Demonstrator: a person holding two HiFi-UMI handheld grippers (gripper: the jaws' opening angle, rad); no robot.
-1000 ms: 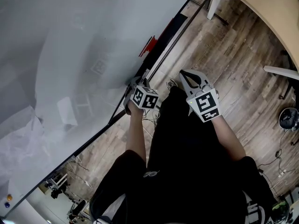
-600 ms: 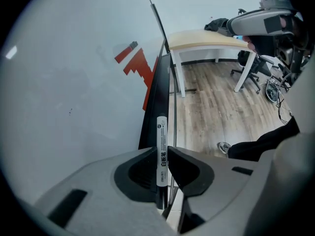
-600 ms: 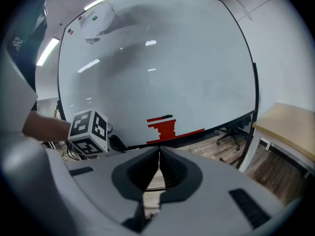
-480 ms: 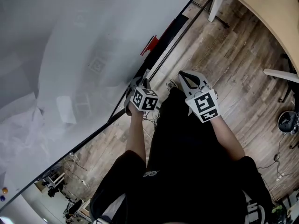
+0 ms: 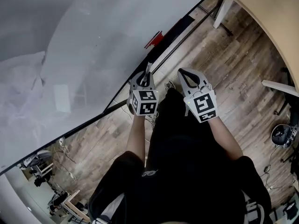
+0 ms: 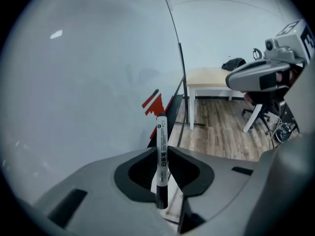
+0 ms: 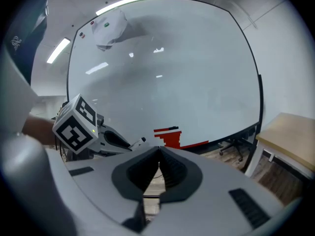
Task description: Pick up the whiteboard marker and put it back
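Note:
A white whiteboard marker with black ends stands upright between the jaws of my left gripper, whose pads press on its barrel; the jaws have just been closing onto it. From the head view, the left gripper is close to the whiteboard's lower edge, and the marker pokes out past its tips. My right gripper hangs beside it to the right, over the wooden floor. In the right gripper view its jaws meet with nothing between them, and the left gripper shows at the left.
The large whiteboard fills the left side, with a red shape at its lower edge. A light wooden table stands at the upper right, and an office chair beyond it. Cables lie on the floor at the right.
My left gripper has risen along the board's lower edge with the marker and rolled a little. The right gripper has lifted slightly.

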